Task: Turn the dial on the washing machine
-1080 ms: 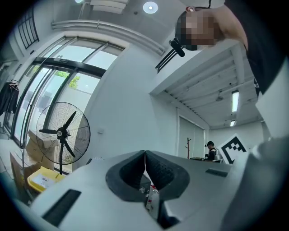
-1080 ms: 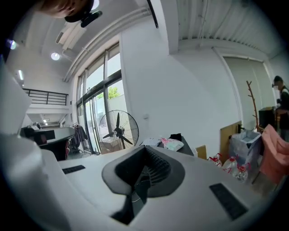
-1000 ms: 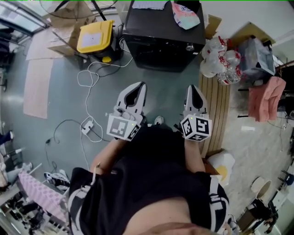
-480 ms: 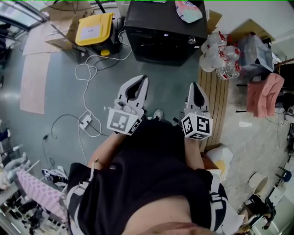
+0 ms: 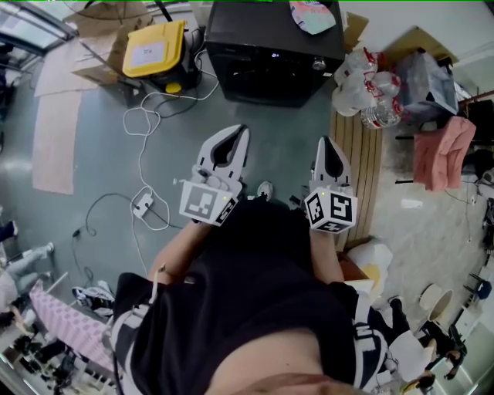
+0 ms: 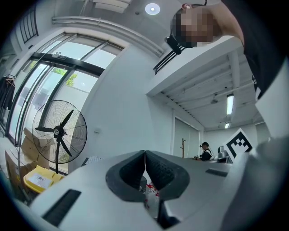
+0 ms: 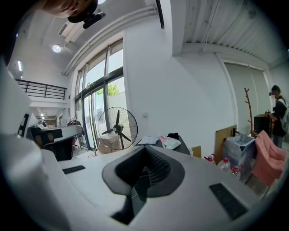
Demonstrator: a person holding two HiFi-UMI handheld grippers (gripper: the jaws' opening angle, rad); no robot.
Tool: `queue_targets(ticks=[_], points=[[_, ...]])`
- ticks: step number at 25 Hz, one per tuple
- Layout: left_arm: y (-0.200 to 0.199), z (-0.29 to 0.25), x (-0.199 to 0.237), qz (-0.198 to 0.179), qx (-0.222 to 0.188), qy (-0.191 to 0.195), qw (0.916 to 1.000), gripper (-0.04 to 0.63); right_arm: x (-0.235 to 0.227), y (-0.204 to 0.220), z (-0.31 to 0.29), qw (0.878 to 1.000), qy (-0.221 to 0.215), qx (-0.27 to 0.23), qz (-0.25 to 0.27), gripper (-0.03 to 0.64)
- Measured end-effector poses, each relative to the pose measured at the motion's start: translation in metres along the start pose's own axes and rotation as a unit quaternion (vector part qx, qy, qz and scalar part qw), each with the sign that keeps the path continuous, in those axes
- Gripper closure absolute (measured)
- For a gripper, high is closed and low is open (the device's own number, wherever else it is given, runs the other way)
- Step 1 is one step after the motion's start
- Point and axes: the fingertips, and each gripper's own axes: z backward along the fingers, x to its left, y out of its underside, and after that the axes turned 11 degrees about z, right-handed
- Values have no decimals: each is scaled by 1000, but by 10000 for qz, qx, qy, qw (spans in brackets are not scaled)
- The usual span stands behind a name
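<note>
The black washing machine (image 5: 270, 46) stands on the floor ahead of me, at the top of the head view. Its small silver dial (image 5: 319, 65) sits at the right of the front panel. A pink and white cloth (image 5: 312, 15) lies on its lid. My left gripper (image 5: 240, 131) is held out in front of my body, well short of the machine, jaws shut on nothing. My right gripper (image 5: 326, 142) is level with it, also shut and empty. Both are pointed toward the machine. In the right gripper view the machine's top (image 7: 182, 146) shows beyond the shut jaws (image 7: 144, 151).
A yellow case (image 5: 150, 46) and cardboard lie left of the machine. A white cable (image 5: 143, 127) runs to a power strip (image 5: 144, 204) on the floor. A wooden pallet (image 5: 363, 177), packed water bottles (image 5: 363, 92) and a pink cloth (image 5: 436, 158) are on the right. A standing fan (image 6: 61, 133) is nearby.
The machine has shifted slightly up in the head view and both grippers sit a little higher in it. Both stay shut and empty.
</note>
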Motion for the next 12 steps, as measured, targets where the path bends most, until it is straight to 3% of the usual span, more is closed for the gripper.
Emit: queue_targets(ticks=[12], points=[[1,8,0,-41,24,-19,10000,574,5,0,3,10000,-27,-17,-15,591]])
